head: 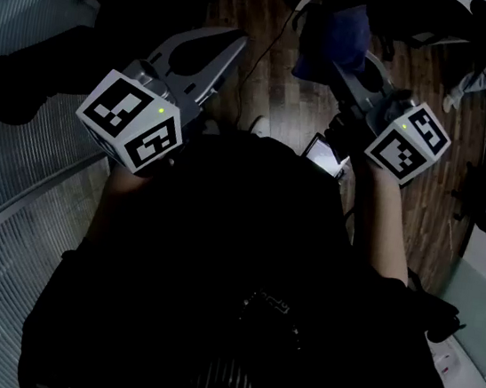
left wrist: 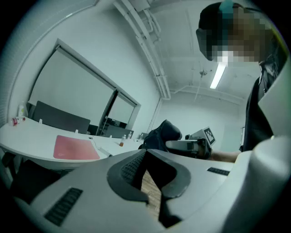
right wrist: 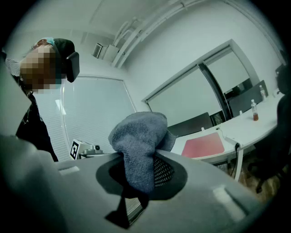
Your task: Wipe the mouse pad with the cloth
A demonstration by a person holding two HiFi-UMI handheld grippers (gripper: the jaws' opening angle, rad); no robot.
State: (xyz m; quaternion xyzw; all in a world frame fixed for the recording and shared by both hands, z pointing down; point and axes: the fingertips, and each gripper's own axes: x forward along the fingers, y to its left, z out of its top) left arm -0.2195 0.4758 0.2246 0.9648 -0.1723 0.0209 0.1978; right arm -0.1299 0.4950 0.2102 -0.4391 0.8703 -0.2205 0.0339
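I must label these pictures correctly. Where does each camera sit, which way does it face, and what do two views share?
Head view: on the person's head, facing steeply down at the wooden floor; shows torso, left gripper, right gripper holding the cloth.
Left gripper view: on the left gripper, facing along its shut jaws toward the desk; shows the person's head.
Right gripper view: on the right gripper, facing past the clamped cloth toward the desk; shows the person's head.
Shared: both gripper views show the pink mouse pad.
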